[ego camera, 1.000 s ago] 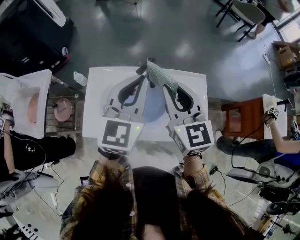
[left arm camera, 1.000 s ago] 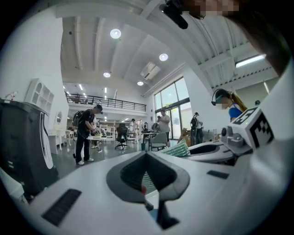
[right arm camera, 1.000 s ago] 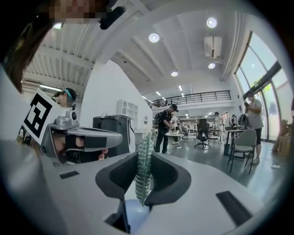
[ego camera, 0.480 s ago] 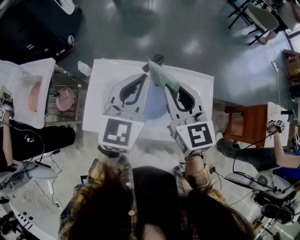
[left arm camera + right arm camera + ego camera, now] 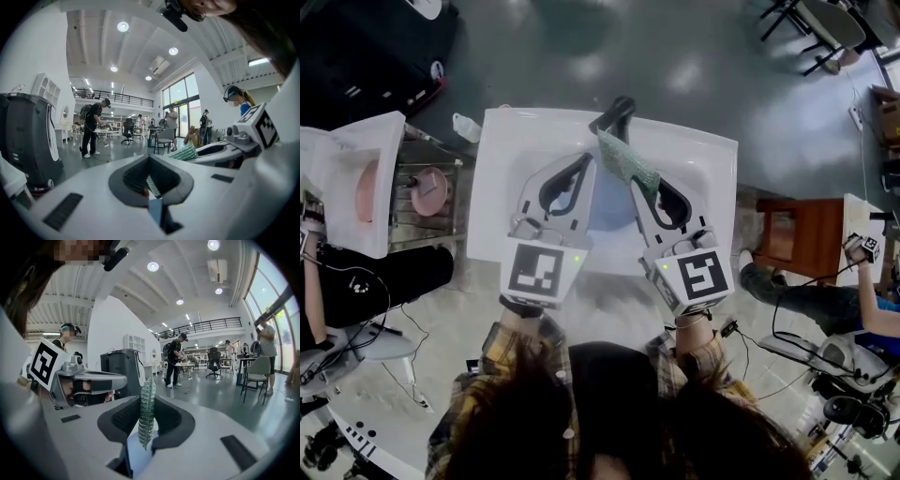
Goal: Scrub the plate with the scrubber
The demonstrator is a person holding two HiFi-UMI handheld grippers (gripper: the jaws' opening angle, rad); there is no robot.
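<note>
My right gripper (image 5: pixel 633 180) is shut on a green ribbed scrubber (image 5: pixel 628 164), which stands on edge between its jaws (image 5: pixel 146 413). A pale blue plate (image 5: pixel 606 211) lies on the white table (image 5: pixel 506 155), under and between both grippers. It also shows through the gap below the jaws as a blue sliver of plate (image 5: pixel 154 211) and a pale patch of plate (image 5: pixel 137 451). The left gripper (image 5: pixel 586 159) is shut, and I see nothing pinched between its pads. Both grippers point nearly level and side by side, left gripper (image 5: pixel 149 157) beside the scrubber (image 5: pixel 185 152).
A dark object (image 5: pixel 616 112) sticks out at the table's far edge. A second white table (image 5: pixel 356 150) stands to the left, next to a rack holding a pink bowl (image 5: pixel 427 192). A wooden stool (image 5: pixel 787 234) and seated people flank the sides.
Both grippers have sunk together towards the table, the scrubber still held in the right one. The table now looks larger and nearer in the head view.
</note>
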